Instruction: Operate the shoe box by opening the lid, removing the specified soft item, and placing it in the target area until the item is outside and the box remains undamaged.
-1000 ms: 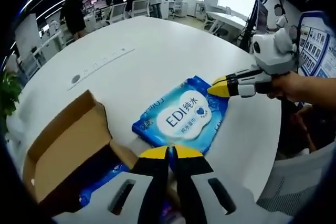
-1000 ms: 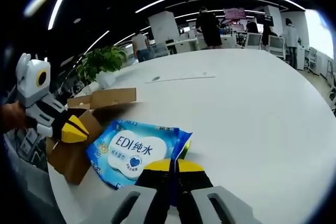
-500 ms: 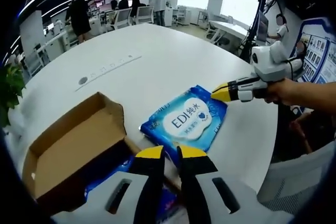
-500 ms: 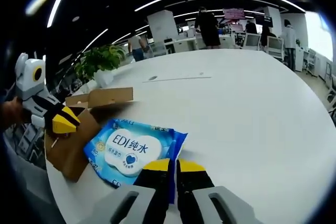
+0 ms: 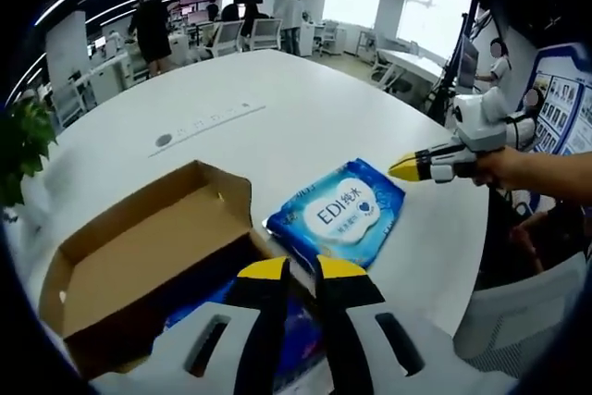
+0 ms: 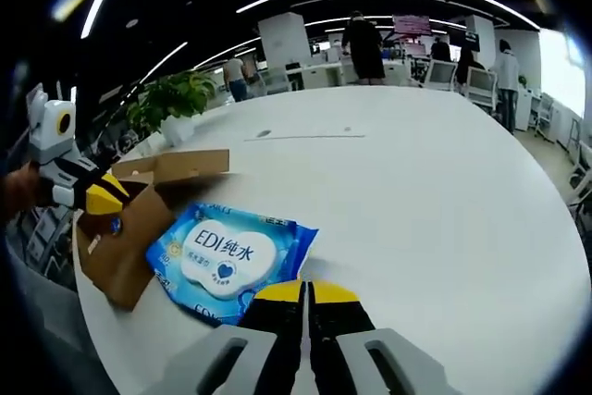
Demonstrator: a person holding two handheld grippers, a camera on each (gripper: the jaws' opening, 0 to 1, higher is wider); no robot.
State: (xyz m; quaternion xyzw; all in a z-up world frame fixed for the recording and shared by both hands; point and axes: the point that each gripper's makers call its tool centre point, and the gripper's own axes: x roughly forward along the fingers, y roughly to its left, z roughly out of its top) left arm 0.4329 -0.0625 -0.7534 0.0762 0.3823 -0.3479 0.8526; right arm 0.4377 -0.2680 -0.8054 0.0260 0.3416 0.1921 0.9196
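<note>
At the centre of the left gripper view, the blue wipes pack (image 5: 339, 215) lies flat on the white surface (image 5: 277, 99), out of the shoe box (image 5: 139, 270), which stands open at lower left with its cardboard lid flap raised. The left gripper (image 5: 298, 270) rises from the bottom edge, its yellow-tipped fingers a narrow slit apart and holding nothing, the tips just short of the pack's near edge. From the right edge the right gripper (image 5: 407, 169) comes in, its yellow tips together, beside the pack's far corner; whether it touches is unclear.

Low in the right gripper view, the right gripper (image 6: 305, 291) shows its fingers pressed together and empty, the pack (image 6: 231, 252) just beyond them at centre left. The box (image 6: 125, 228) sits behind the pack at left, and the left gripper (image 6: 104, 193) hovers over it.

The pack looks light, soft and slick in its film wrap. It would likely sag if lifted. A sealed end edge seems the surest place to pinch.
</note>
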